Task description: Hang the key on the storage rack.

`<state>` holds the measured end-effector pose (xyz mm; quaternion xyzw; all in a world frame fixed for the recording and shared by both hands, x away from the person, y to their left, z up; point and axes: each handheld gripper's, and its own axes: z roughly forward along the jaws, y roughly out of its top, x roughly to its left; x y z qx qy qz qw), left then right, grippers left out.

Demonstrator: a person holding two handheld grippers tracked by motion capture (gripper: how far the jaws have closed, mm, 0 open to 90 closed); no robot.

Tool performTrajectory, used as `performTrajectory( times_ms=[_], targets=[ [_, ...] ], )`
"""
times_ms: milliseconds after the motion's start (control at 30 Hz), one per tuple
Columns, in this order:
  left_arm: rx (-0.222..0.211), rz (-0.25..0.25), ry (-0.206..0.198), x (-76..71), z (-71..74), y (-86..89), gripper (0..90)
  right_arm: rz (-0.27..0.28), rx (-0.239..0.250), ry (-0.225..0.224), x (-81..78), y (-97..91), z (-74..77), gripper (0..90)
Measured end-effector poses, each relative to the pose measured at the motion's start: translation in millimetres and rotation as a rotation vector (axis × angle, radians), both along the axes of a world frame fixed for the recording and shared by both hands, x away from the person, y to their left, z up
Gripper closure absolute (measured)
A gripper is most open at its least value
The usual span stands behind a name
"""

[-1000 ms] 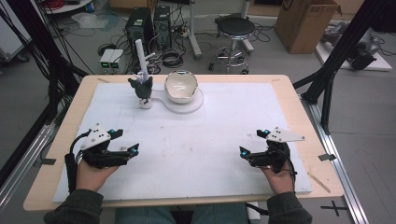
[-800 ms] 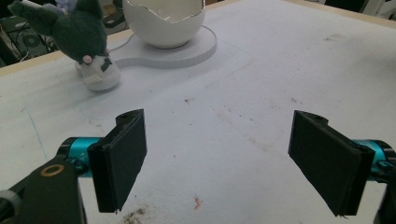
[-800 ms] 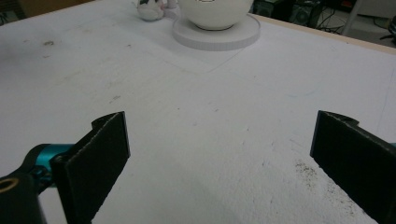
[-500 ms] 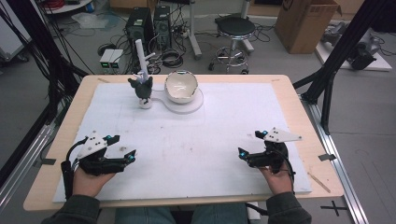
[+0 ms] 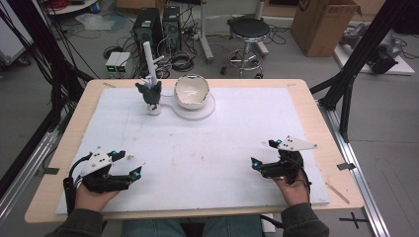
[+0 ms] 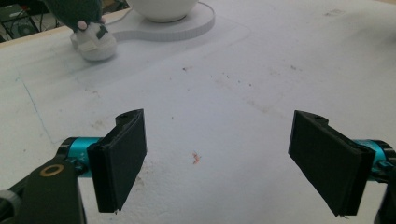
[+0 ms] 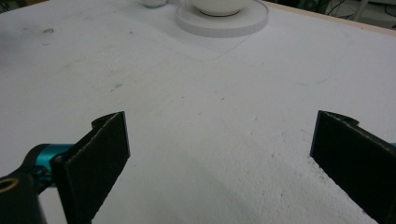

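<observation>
My left gripper rests low over the white mat at the near left, held in a hand, jaws wide open and nothing between them. At the near right, my right gripper is open too, with bare mat between its jaws. Far across the mat a white bowl sits on a round white base. Left of the bowl stands a dark green soft figure on a small white foot, with a white tube rising behind it. Both grippers are far from these; the left gripper view shows the bowl and the figure's foot.
The mat covers most of the wooden table. Black frame posts stand at the table's right, and a metal rail runs along its left side. On the floor beyond are a stool, computer cases and a cardboard box.
Both hands have drawn back slightly toward the table's near edge, the left one more. Jaws stay open.
</observation>
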<state>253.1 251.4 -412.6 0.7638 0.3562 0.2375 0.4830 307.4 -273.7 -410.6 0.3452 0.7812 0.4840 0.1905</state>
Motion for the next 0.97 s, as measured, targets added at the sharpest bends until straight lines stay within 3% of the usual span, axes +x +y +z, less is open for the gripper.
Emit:
performTrajectory(
  times_ms=[200, 733, 967],
  targets=[
    [-0.015, 0.002, 0.031, -0.3, -6.0, 4.6, 20.7, -0.003, -0.003, 0.004, 1.1, -1.2, -2.4, 3.9],
    [-0.011, -0.007, 0.001, -0.4, -5.4, 3.3, 20.7, -0.01, -0.019, 0.026, 2.2, -3.9, -8.9, 3.9],
    [-0.014, -0.012, -0.007, -0.9, -4.5, 2.6, 20.7, -0.006, -0.021, 0.011, 0.7, -3.4, -8.2, 3.9]
  ],
)
